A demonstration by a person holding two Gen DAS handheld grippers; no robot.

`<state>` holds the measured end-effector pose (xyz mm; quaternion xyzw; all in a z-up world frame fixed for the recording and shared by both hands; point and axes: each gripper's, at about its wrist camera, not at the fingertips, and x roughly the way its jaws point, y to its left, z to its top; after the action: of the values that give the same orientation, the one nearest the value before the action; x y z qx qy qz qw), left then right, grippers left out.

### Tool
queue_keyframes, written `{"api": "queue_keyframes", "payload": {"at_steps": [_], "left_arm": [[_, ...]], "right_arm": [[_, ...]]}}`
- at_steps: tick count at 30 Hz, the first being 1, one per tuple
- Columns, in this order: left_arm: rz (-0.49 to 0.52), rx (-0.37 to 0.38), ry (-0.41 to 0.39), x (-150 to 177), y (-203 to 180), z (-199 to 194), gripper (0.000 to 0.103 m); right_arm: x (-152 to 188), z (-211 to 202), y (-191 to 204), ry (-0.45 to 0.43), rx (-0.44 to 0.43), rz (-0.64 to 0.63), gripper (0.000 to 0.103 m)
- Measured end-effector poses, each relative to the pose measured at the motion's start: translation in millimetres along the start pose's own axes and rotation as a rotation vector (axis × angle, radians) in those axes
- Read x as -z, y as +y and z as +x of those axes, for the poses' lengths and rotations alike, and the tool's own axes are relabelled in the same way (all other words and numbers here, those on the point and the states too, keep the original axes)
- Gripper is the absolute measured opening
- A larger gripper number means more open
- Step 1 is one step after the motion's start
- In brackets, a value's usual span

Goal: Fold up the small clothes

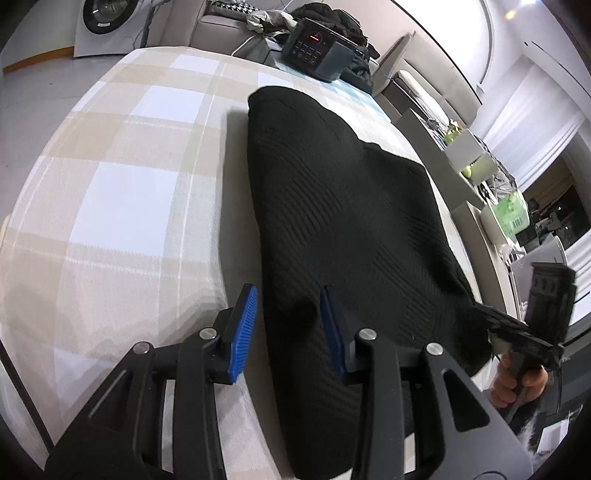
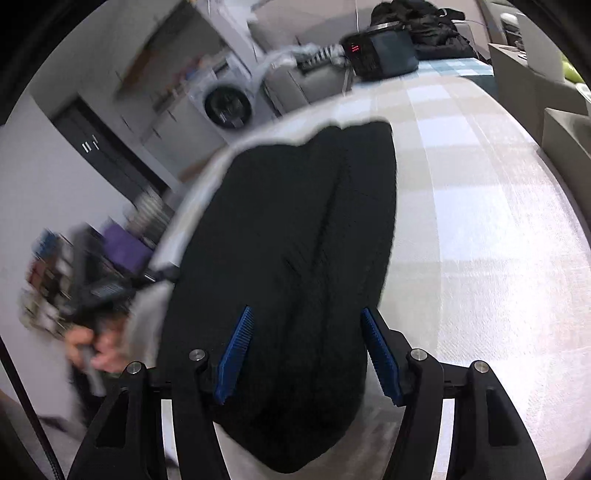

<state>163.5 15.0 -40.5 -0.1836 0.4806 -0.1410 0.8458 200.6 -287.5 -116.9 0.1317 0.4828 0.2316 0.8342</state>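
A black knitted garment (image 1: 332,206) lies folded lengthwise on the checked tablecloth (image 1: 110,192). My left gripper (image 1: 288,290) is open at its near left edge: the left pad is over bare cloth and the right pad is over the knit. In the right wrist view the same garment (image 2: 295,229) fills the middle, with a lengthwise fold line. My right gripper (image 2: 306,310) is open and straddles the garment's near end, with nothing pinched between the blue pads. A hand (image 1: 517,384) holds the right gripper at the garment's right side. The left one shows blurred (image 2: 96,291).
A black device with a red display (image 1: 314,48) and a pile of dark clothes (image 1: 332,18) sit at the table's far end. A washing machine (image 1: 99,22) stands beyond. Shelves with green items (image 1: 509,214) run along the right side.
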Motion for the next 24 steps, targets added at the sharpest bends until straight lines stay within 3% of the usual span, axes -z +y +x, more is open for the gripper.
{"api": "queue_keyframes", "payload": {"at_steps": [2, 7, 11, 14, 17, 19, 20, 24], "left_arm": [[0.002, -0.003, 0.008, 7.3, -1.9, -2.3, 0.031], [0.01, -0.003, 0.01, 22.0, -5.5, -12.3, 0.032], [0.026, -0.009, -0.002, 27.7, -11.0, -18.3, 0.032], [0.047, -0.042, 0.006, 34.3, -15.5, -18.2, 0.038], [0.068, -0.043, 0.013, 39.9, -19.9, -20.4, 0.038], [0.081, -0.041, 0.009, 39.3, -23.3, -22.5, 0.04], [0.089, -0.04, 0.001, 38.4, -25.4, -23.9, 0.042], [0.115, -0.053, -0.038, 28.0, -30.9, -27.9, 0.056]], "right_arm": [[6.0, 7.0, 3.5, 0.045, 0.027, -0.053, 0.037], [6.5, -7.4, 22.3, -0.013, 0.064, -0.163, 0.011], [3.5, -14.8, 20.5, -0.057, 0.074, -0.169, 0.009], [12.0, 12.7, 0.3, 0.04, 0.22, -0.102, 0.009], [15.2, 4.3, -14.5, -0.01, 0.14, -0.014, 0.016], [10.7, -5.7, -17.7, -0.063, 0.112, 0.015, 0.026], [6.1, -11.4, -20.2, -0.1, 0.088, 0.041, 0.037], [-24.0, -19.6, -15.4, -0.2, 0.016, 0.053, 0.049]]}}
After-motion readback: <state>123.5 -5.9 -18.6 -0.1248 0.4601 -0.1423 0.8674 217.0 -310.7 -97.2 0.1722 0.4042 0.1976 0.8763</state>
